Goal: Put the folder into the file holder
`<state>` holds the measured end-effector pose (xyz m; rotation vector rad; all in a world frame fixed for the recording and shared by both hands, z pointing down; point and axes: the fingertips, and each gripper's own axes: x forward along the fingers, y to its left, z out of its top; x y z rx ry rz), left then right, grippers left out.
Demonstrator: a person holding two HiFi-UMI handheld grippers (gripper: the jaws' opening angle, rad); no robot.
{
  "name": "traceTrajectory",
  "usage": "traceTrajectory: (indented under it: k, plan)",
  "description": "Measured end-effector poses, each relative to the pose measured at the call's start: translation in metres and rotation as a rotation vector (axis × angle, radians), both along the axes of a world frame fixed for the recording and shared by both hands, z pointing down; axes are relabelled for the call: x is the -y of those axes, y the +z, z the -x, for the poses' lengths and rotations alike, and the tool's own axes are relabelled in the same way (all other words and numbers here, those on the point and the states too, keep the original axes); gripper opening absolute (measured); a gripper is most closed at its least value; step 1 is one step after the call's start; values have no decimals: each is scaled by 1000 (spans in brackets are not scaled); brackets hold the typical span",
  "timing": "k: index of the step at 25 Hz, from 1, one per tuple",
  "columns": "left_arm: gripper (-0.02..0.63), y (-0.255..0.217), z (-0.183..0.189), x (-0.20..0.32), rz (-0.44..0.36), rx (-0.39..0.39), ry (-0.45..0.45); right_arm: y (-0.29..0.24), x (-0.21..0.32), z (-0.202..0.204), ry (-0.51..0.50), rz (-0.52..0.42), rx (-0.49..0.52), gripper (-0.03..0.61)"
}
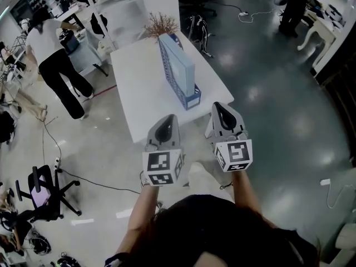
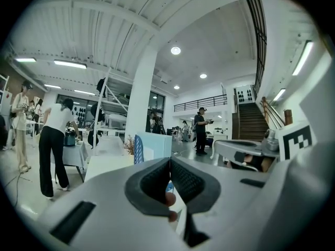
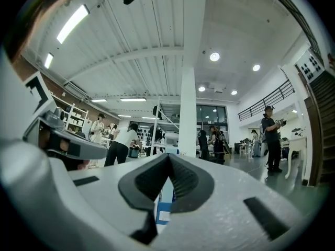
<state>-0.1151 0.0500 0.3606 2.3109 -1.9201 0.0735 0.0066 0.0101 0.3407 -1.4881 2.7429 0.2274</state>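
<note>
A blue file holder (image 1: 187, 97) stands on the white table (image 1: 142, 93), and a pale blue folder (image 1: 179, 65) stands upright inside it. Both grippers hover side by side at the table's near edge, pointing toward the holder. My left gripper (image 1: 167, 121) is shut with nothing in it. My right gripper (image 1: 221, 108) is also shut and empty, just in front of the holder's near end. In the left gripper view the shut left gripper (image 2: 170, 162) points at the folder (image 2: 158, 144). In the right gripper view the holder (image 3: 164, 203) shows below the shut right gripper (image 3: 169, 158).
A dried plant (image 1: 161, 24) stands at the table's far end. A person (image 1: 55, 65) in white top and black trousers stands at a cart to the left. An office chair (image 1: 44, 193) and cables lie on the floor at lower left. Another person (image 1: 292, 4) stands far right.
</note>
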Motion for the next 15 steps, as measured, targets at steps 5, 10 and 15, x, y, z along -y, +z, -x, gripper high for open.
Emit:
traceTrajectory:
  k: [5, 10, 15]
  plan:
    - [6, -2, 5, -9, -4, -14, -16, -2, -10, -2, 4, -8, -7, 2]
    - [6, -1, 6, -17, -3, -13, -13, -5, -17, -6, 20, -11, -10, 2]
    - [6, -2, 3, -26, -2, -15, -2, -9, -26, -9, 30, -13, -25, 0]
